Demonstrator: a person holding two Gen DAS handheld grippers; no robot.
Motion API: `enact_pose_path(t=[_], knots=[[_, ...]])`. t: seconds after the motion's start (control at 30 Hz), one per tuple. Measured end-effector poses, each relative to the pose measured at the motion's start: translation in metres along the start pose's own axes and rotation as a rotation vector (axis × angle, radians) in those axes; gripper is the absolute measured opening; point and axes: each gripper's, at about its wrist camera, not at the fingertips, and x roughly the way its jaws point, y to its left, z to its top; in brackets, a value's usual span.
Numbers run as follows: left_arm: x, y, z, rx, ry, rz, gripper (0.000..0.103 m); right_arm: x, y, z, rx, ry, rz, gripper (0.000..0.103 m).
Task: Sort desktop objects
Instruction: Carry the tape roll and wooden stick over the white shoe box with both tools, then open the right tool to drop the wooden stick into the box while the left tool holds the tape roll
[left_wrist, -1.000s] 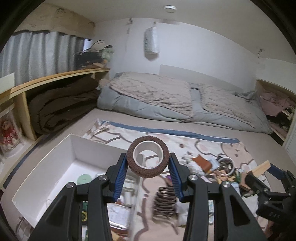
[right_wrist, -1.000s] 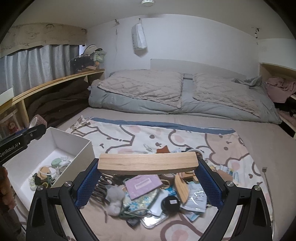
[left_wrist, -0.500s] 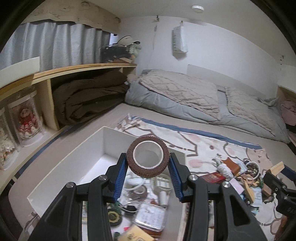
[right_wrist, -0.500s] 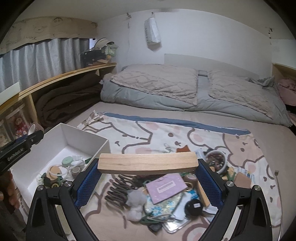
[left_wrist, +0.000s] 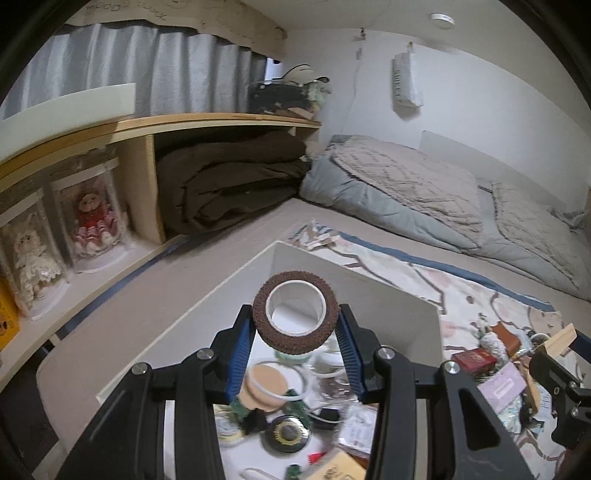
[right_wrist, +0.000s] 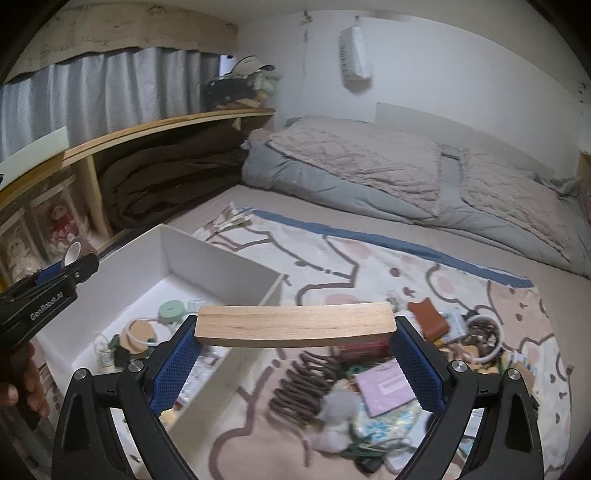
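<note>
A brown textured tape roll with a white core (left_wrist: 295, 317) sits clamped in our left claw (left_wrist: 295, 334) above the white open box (left_wrist: 391, 306). Our right claw (right_wrist: 293, 341), spread wide, grips a pale wooden block (right_wrist: 293, 325) endwise; "GenRobot.AI" marks the left claw. Clutter covers a cartoon-print blanket (right_wrist: 369, 266) on the bed.

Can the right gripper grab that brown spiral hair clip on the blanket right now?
Probably not: the right gripper is shut on a wooden block, so though the clip lies uncovered just below, its jaws are occupied.
</note>
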Motion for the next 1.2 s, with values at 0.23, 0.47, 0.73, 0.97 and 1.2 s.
enact_pose_path(t=[0.23, 0.47, 0.73, 0.97, 1.2], knots=[[0.007, 0.018, -0.005, -0.034, 0.019, 0.018, 0.044, 0.012, 0.036, 0.005, -0.068, 0.026, 0.026, 0.099], [0.017, 0.028, -0.009, -0.048, 0.039, 0.046, 0.044, 0.029, 0.069, 0.006, -0.180, 0.071, 0.051, 0.099], [0.021, 0.032, -0.013, -0.059, 0.055, 0.038, 0.044, 0.052, 0.100, 0.008, -0.390, 0.159, 0.064, 0.099], [0.023, 0.032, -0.014, -0.060, 0.063, 0.037, 0.044, 0.079, 0.116, -0.004, -0.538, 0.312, 0.089, 0.099], [0.026, 0.035, -0.015, -0.063, 0.072, 0.034, 0.044, 0.098, 0.126, -0.025, -0.726, 0.403, 0.036, 0.099]])
